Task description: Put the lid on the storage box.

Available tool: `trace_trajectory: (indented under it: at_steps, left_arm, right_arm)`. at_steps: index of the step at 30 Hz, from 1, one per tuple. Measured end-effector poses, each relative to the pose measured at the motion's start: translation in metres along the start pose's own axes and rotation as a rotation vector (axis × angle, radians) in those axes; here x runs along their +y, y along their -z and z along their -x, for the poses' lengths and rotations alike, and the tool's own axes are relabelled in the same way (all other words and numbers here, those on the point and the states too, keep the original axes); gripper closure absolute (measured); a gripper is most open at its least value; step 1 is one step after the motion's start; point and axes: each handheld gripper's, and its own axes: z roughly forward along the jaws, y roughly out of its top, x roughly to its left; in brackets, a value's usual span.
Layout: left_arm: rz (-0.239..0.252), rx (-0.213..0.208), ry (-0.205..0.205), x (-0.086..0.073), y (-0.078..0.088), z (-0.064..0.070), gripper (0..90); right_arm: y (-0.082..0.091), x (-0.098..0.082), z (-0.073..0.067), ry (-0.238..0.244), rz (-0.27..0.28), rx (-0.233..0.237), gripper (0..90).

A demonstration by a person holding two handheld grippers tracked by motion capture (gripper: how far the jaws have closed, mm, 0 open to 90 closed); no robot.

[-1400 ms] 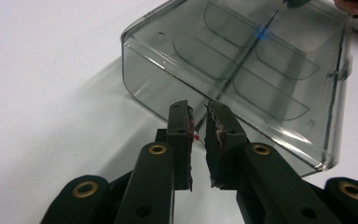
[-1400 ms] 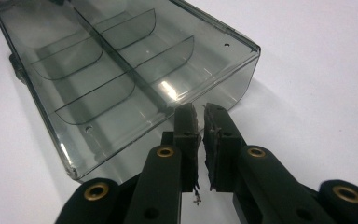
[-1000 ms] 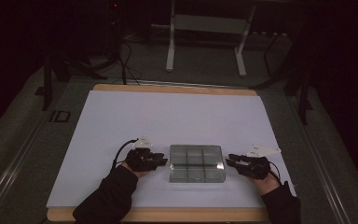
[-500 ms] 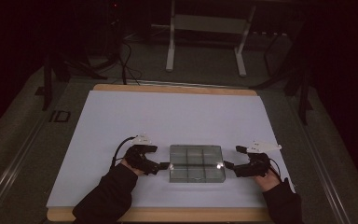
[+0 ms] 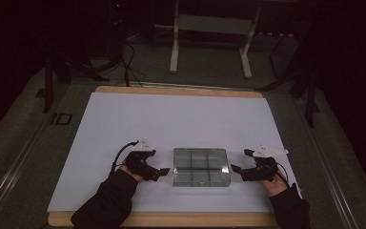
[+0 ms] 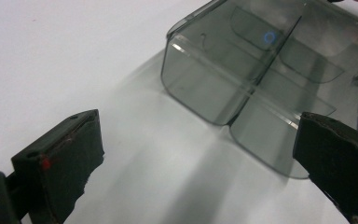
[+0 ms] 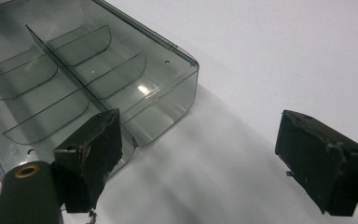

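A smoky clear plastic compartment box (image 5: 201,166) lies flat on the white sheet, near the table's front. My left gripper (image 5: 160,165) sits just off the box's left side. Its jaws have just been opening and stand wide apart with nothing between them. In the left gripper view, the left gripper (image 6: 198,154) faces the box's (image 6: 261,79) rounded corner and dividers a short way ahead. My right gripper (image 5: 238,164) sits just off the box's right side, open, its jaws also just opened. In the right gripper view, the right gripper (image 7: 205,149) frames bare sheet, with the box (image 7: 84,79) ahead on its left.
The white sheet (image 5: 181,119) covers a wooden table whose front edge (image 5: 171,219) runs close below the dark sleeves. Beyond the far edge are a metal stand (image 5: 209,43) and cables (image 5: 128,67) on the dark floor.
Both grippers were closed against the box's two sides a second ago. Their jaws have since spread, and each hand has drawn slightly outward, leaving a gap to the box.
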Motion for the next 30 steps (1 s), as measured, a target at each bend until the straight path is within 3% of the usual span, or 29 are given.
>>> trace_trajectory:
  at_steps: [6, 16, 30]
  left_arm:
    - [-0.014, -0.008, 0.008, -0.009, 0.005, -0.003, 3.2]
    - [-0.010, 0.029, 0.019, -0.020, 0.017, -0.008, 3.3]
    - [-0.010, 0.076, 0.030, -0.034, 0.035, -0.017, 3.2]
  right_arm:
    - [0.002, -0.005, 0.000, -0.005, -0.013, -0.012, 14.7]
    - [0.005, -0.017, 0.002, -0.013, -0.030, -0.041, 14.7]
    - [0.014, -0.037, 0.010, -0.059, -0.049, -0.083, 14.7]
